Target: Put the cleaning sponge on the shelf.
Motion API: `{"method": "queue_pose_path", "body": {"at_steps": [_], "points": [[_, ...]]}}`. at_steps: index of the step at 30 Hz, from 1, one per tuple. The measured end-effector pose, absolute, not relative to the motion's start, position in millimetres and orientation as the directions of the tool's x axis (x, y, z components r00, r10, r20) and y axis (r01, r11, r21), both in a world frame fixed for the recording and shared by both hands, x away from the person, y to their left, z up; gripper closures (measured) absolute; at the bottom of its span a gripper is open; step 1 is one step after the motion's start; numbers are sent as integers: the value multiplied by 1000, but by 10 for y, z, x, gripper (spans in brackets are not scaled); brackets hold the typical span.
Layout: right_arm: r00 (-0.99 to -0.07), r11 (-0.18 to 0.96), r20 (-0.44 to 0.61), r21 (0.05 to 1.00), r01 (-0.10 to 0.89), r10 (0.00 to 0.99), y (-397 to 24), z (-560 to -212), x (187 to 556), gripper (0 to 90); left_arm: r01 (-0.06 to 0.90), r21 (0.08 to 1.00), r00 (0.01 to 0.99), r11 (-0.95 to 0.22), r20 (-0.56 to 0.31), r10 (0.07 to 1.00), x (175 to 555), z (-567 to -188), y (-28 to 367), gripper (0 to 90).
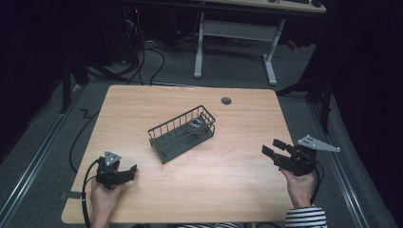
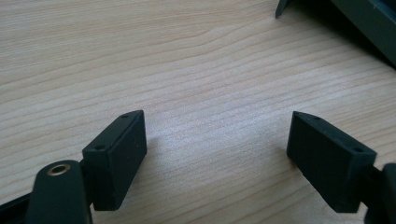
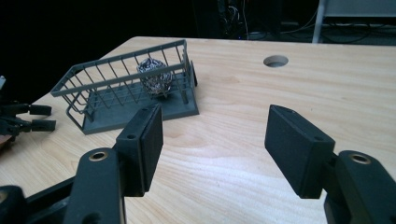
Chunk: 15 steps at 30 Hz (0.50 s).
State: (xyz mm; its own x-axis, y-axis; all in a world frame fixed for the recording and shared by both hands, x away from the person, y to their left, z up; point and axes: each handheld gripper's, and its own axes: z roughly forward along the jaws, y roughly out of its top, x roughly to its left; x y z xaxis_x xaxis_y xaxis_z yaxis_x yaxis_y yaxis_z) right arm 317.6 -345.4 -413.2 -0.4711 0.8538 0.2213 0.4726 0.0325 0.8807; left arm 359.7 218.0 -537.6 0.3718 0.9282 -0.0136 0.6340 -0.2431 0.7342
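One crumpled ball of silver foil sits inside one dark grey wire basket, toward the basket's far end. The foil is wrinkled and shiny, roughly round, and rests on the basket's solid floor behind the thin upright bars. The basket is long and rectangular and lies at a slant near the middle of the table.

Two grippers are in view. The left gripper rests low at the near left of the table, its jaws apart with only bare wood between them. The right gripper is held at the near right edge, jaws likewise spread and holding nothing, well apart from the basket.

The tabletop is pale wood grain with one round cable hole near the far edge. Around it the room is dark, with grey carpet, loose cables and one white-legged desk beyond.
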Motion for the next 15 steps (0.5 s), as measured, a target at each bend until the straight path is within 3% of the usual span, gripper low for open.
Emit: {"method": "queue_pose_path", "body": {"at_steps": [15], "points": [[-453,17,245,866,500,857,-3363,-4523,3200,370,634,734,372,-244,-14,928,3597,-5376,2180,201]]}}
